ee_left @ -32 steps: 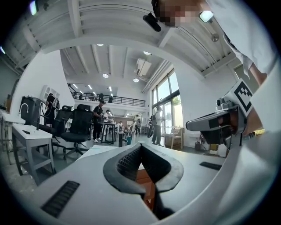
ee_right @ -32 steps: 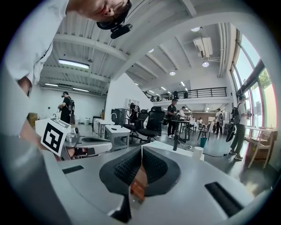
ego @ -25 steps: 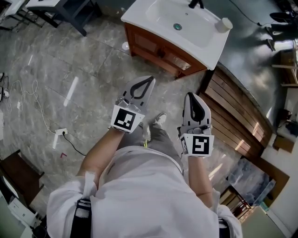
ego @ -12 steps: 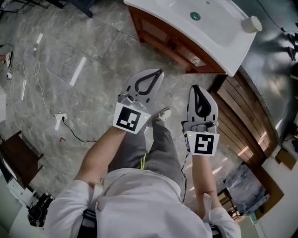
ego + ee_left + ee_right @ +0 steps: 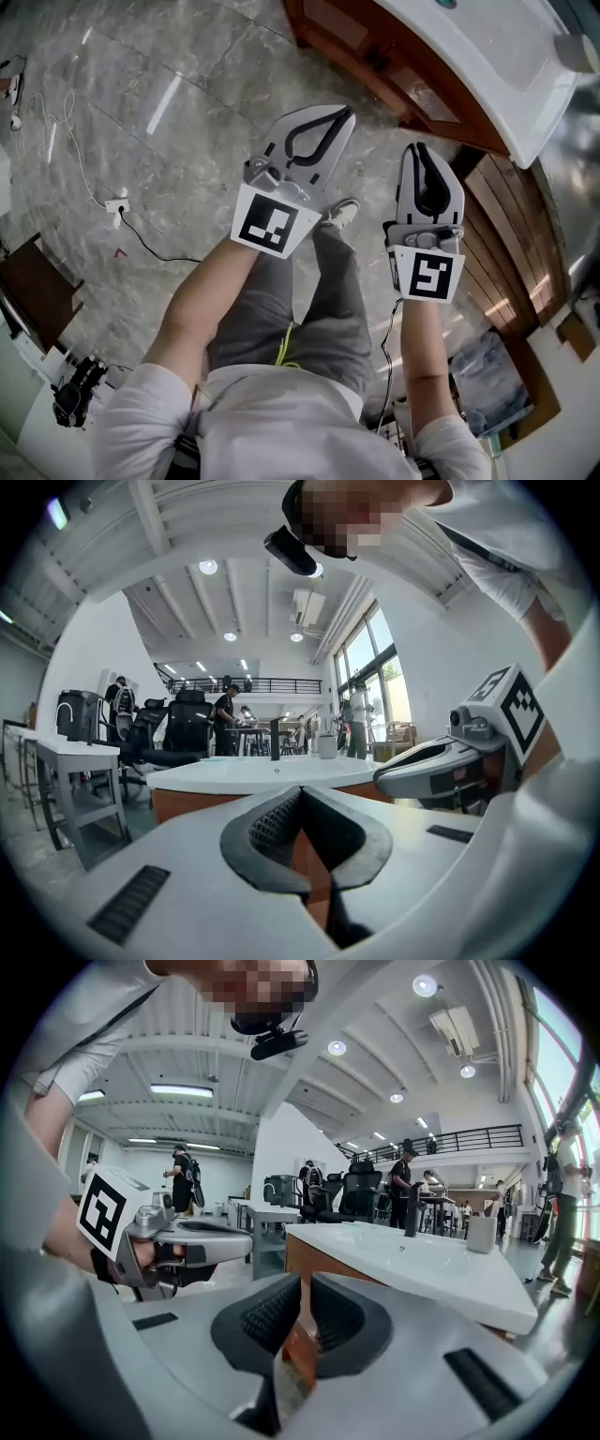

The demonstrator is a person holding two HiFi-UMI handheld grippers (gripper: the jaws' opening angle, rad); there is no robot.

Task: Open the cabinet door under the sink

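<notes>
Left gripper [image 5: 343, 113] and right gripper [image 5: 423, 149] were both pinched closed on nothing, short of the far cabinet door [image 5: 349, 36] (stiff wood, probably swinging lightly); its dark knob [image 5: 379, 62] looked the best hold.

Bright here: ceiling lights [image 5: 208, 566] plus window [image 5: 361, 653] daylight, glare streaks on floor [image 5: 164, 103]; my gripper views fisheye-warped, black corners.

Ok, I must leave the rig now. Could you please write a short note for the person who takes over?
Left gripper: shut, empty, in the air short of the cabinet.
Right gripper: shut, empty, also clear of it.
The cabinet stands under the white sink, ahead of both grippers; its door looks closed.
Done: nothing on the door yet.
Left: reach the door, grip it, pull it open.
</notes>
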